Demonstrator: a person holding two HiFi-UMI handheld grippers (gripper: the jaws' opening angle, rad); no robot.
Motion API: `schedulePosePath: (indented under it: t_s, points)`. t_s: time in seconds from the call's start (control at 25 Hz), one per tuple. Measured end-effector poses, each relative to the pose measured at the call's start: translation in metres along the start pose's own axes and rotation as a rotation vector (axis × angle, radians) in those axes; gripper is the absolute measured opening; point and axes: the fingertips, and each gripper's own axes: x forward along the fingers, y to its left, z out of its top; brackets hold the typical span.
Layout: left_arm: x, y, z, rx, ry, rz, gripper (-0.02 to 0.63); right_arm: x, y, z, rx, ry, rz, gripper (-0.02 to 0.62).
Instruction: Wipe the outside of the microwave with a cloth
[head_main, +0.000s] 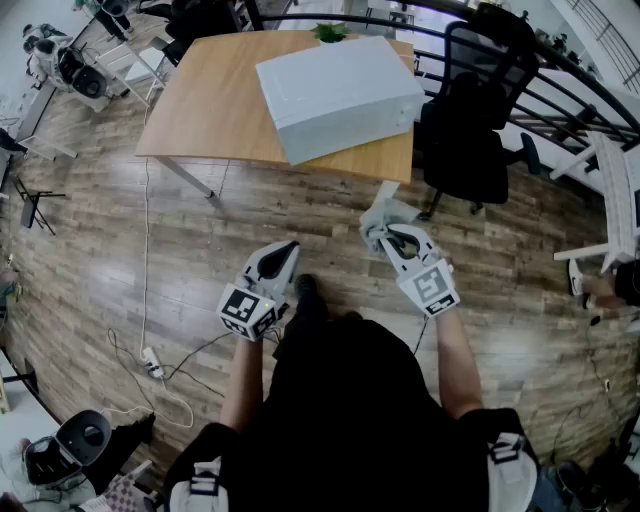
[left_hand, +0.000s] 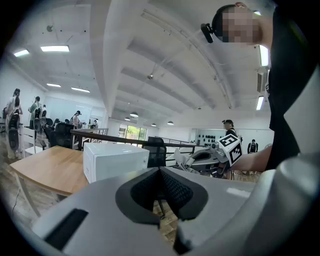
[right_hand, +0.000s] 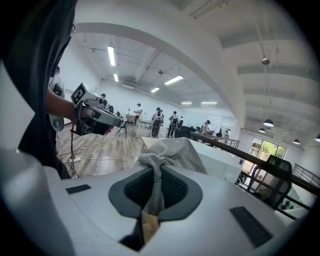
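Observation:
The white microwave (head_main: 338, 95) sits on a wooden table (head_main: 210, 110) ahead of me; it also shows in the left gripper view as the microwave (left_hand: 115, 160). My right gripper (head_main: 378, 233) is shut on a grey cloth (head_main: 385, 213), held over the floor short of the table. In the right gripper view the cloth (right_hand: 167, 154) bunches out from between the closed jaws. My left gripper (head_main: 291, 250) is shut with nothing in it, lower and to the left, well away from the microwave.
A black office chair (head_main: 470, 130) stands right of the table by a dark railing (head_main: 560, 70). A small green plant (head_main: 330, 32) sits behind the microwave. A power strip and cable (head_main: 152, 362) lie on the wooden floor at left. People stand far off.

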Motion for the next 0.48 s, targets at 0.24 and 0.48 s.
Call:
schedulePosePath:
  t_s: [0.24, 0.48]
  points:
    - [0.002, -0.047, -0.011, 0.012, 0.026, -0.002, 0.003, -0.034, 0.007, -0.021, 0.017, -0.009, 0.011, 0.015]
    - [-0.009, -0.076, -0.018, 0.023, 0.038, 0.014, 0.003, -0.049, 0.017, -0.038, 0.027, -0.014, 0.024, 0.015]
